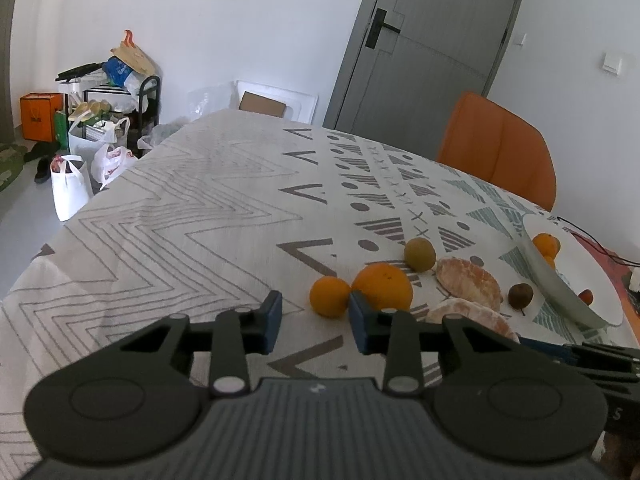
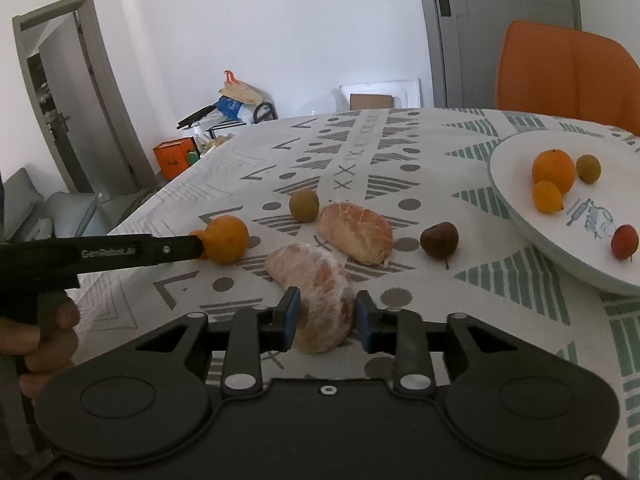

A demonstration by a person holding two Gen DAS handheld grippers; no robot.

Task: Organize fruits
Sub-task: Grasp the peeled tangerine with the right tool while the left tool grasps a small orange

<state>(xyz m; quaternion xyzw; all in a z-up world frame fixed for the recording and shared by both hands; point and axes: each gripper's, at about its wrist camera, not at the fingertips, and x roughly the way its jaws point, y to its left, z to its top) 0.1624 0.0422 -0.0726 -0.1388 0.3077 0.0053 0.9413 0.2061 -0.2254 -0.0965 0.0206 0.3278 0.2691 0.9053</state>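
Note:
My left gripper (image 1: 314,322) is open, just short of a small orange (image 1: 330,296) and a bigger orange (image 1: 383,286) on the patterned tablecloth. My right gripper (image 2: 326,322) is open, its pads on either side of a peeled pomelo piece (image 2: 316,292) lying on the cloth. A second peeled piece (image 2: 356,232), a green-brown fruit (image 2: 304,206) and a dark brown pear (image 2: 439,239) lie beyond it. The white plate (image 2: 516,208) at right holds two oranges (image 2: 554,170), a green fruit (image 2: 588,168) and a red fruit (image 2: 625,241).
An orange chair (image 2: 568,68) stands behind the table at the far right. A grey door (image 1: 432,40) is behind it. Bags and a cart (image 1: 108,120) crowd the floor at the table's far left. A black cable (image 1: 592,240) runs past the plate.

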